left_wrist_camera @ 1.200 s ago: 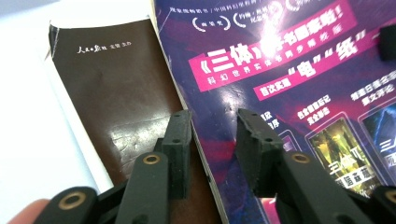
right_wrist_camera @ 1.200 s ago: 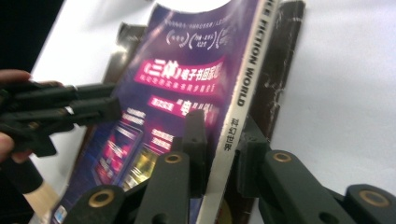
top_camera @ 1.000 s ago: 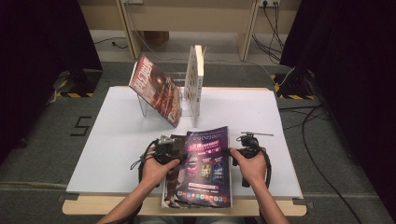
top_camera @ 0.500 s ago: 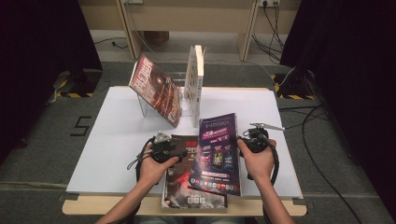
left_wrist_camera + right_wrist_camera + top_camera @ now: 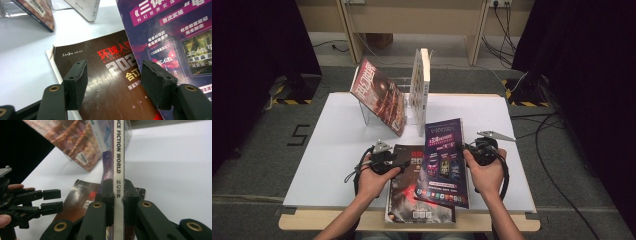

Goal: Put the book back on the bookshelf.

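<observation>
Right gripper view looks along the right gripper (image 5: 117, 192), whose two black jaws are clamped flat against the white spine of a thin purple magazine (image 5: 118, 157) printed with "SCIENCE FICTION WORLD", so the magazine stands on edge between them. From the high view, that right gripper (image 5: 469, 150) grips the purple magazine (image 5: 444, 162) at its right edge and holds it tilted up off the stack, its left edge hanging over a dark brown magazine with red and silver lettering (image 5: 404, 197) that lies flat at the near edge of the white tabletop (image 5: 337, 150).

Left gripper view has the left gripper (image 5: 112, 80) with its jaws standing well apart, having just been opening; nothing is pinched between them. Its right jaw sits just beside the purple magazine's (image 5: 175, 37) cover, and the dark brown magazine (image 5: 105, 82) lies beneath the gap. From above, the left gripper (image 5: 404, 162) rests over that lower magazine's left part.

Farther back on the table, a red-covered magazine (image 5: 379, 97) leans in a clear plastic rack (image 5: 364, 119), and a white book (image 5: 421, 85) stands upright just to its right.
</observation>
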### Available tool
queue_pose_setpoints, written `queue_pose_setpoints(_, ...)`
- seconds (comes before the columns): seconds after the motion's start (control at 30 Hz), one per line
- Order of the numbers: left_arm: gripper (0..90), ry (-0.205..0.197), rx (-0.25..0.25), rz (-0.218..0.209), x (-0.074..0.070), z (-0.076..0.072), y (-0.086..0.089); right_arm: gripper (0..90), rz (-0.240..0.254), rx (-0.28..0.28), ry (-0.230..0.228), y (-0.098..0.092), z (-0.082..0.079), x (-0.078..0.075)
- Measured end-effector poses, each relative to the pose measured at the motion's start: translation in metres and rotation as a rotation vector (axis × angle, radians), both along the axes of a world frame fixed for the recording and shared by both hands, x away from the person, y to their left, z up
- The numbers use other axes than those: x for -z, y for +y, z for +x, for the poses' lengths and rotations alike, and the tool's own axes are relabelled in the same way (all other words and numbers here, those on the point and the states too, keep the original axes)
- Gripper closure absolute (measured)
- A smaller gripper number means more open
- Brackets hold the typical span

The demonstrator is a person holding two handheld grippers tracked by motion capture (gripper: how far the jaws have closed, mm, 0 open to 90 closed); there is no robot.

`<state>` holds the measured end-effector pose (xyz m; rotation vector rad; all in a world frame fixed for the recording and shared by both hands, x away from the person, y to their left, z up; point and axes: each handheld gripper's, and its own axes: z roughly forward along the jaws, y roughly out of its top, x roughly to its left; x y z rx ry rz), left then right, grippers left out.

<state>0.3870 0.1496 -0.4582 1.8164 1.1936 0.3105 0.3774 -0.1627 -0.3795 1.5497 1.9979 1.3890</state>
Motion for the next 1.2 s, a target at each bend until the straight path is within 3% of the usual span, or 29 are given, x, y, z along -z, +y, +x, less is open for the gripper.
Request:
queue_pose_setpoints(0.43, 38.6, -0.084, -0.056, -0.05, -0.035, -0.009, 0.027, 83.2, -0.019, -0.059, -0.173, 0.031, -0.012, -0.028)
queue_pose_setpoints(0.63, 39.2, -0.116, -0.075, -0.077, -0.053, -0.012, 0.036, 83.2, -0.003, -0.071, -0.198, 0.044, -0.007, -0.034)
queue_pose_setpoints(0.97, 38.0, -0.149, -0.003, -0.097, -0.064, -0.036, 0.016, 83.2, 0.016, -0.099, -0.23, 0.08, 0.015, -0.048)
queue_pose_setpoints(1.2, 34.8, -0.166, 0.022, -0.113, -0.075, -0.04, 0.0, 83.2, 0.014, -0.117, -0.23, 0.107, 0.027, -0.05)
